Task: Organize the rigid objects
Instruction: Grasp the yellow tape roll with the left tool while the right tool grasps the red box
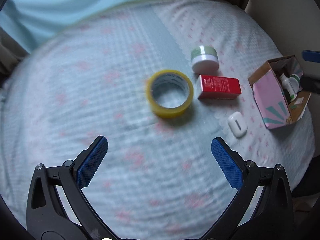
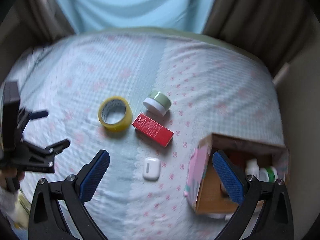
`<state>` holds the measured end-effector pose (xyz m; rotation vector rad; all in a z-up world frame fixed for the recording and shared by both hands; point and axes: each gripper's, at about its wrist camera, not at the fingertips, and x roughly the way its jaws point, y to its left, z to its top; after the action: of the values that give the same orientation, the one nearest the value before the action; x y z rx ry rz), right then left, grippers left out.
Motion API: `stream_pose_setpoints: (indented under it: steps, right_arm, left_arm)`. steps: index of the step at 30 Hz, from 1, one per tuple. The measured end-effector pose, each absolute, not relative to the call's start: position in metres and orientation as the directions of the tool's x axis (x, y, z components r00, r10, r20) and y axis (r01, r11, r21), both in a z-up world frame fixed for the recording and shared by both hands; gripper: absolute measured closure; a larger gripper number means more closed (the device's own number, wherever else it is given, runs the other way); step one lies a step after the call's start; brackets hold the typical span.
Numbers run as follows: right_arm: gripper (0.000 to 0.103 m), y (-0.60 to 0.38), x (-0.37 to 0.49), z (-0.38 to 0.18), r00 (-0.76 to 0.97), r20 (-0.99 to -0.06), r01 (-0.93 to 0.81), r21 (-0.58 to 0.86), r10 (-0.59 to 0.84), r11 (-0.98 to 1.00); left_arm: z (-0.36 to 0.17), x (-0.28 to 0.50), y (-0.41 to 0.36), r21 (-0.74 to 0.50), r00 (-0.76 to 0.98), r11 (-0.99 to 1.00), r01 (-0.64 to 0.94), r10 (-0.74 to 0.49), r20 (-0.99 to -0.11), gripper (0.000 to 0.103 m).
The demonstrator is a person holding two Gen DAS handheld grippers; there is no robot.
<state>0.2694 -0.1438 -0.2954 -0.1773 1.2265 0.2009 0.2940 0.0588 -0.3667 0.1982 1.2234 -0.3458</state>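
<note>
A yellow tape roll (image 1: 170, 93) (image 2: 115, 113), a red box (image 1: 219, 87) (image 2: 153, 129), a green-and-white jar (image 1: 204, 59) (image 2: 158, 103) on its side and a white earbud case (image 1: 237, 124) (image 2: 151, 168) lie on the patterned bedspread. A pink cardboard box (image 1: 277, 92) (image 2: 236, 172) holds white and green bottles (image 2: 262, 173). My left gripper (image 1: 159, 143) is open and empty, just short of the tape roll. My right gripper (image 2: 161, 158) is open and empty above the earbud case, its right finger over the box's opening. The left gripper also shows at the left of the right wrist view (image 2: 54, 130).
The bedspread (image 1: 100, 100) (image 2: 220, 80) covers a rounded surface with edges falling away all round. Light blue cloth (image 2: 130, 4) and brown curtains (image 2: 250, 14) hang behind it. The right gripper's blue tip (image 1: 311, 56) shows at the right edge of the left wrist view.
</note>
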Motion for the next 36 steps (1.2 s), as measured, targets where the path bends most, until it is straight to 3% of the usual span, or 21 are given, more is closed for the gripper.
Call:
stream_pose_setpoints:
  steps: [9, 17, 19, 21, 28, 32, 36]
  right_arm:
    - [0.000, -0.122, 0.321, -0.397, 0.186, -0.982, -0.552, -0.078, 0.032, 0.830]
    - [0.008, -0.110, 0.335, -0.459, 0.112, -0.993, -0.706, -0.097, -0.024, 0.702]
    - [0.013, -0.108, 0.335, -0.469, 0.098, -0.995, -0.736, -0.092, -0.029, 0.671]
    - [0.025, -0.104, 0.334, -0.478, 0.078, -0.996, -0.764, -0.085, -0.039, 0.639]
    - [0.036, -0.094, 0.333, -0.484, 0.071, -0.997, -0.804, -0.071, -0.023, 0.590]
    - [0.058, -0.086, 0.338, -0.480, 0.063, -0.998, -0.805, -0.063, -0.021, 0.590]
    - [0.060, -0.084, 0.336, -0.477, 0.063, -0.998, -0.799, -0.058, -0.013, 0.598]
  left_arm:
    - [-0.454, 0.345, 0.028, -0.026, 0.295, 0.922, 0.386, -0.150, -0.944, 0.000]
    - [-0.489, 0.362, 0.010, -0.023, 0.325, 0.901, 0.434, -0.181, -0.928, 0.000]
    - [-0.496, 0.365, 0.006, -0.028, 0.315, 0.896, 0.443, -0.185, -0.931, 0.000]
    - [-0.500, 0.368, 0.002, -0.012, 0.322, 0.892, 0.453, -0.176, -0.930, 0.000]
    - [-0.501, 0.379, -0.010, 0.036, 0.357, 0.870, 0.491, -0.164, -0.919, 0.000]
    - [-0.496, 0.382, -0.012, 0.040, 0.377, 0.861, 0.507, -0.180, -0.909, 0.006]
    - [-0.493, 0.382, -0.005, 0.004, 0.363, 0.865, 0.501, -0.206, -0.909, 0.006]
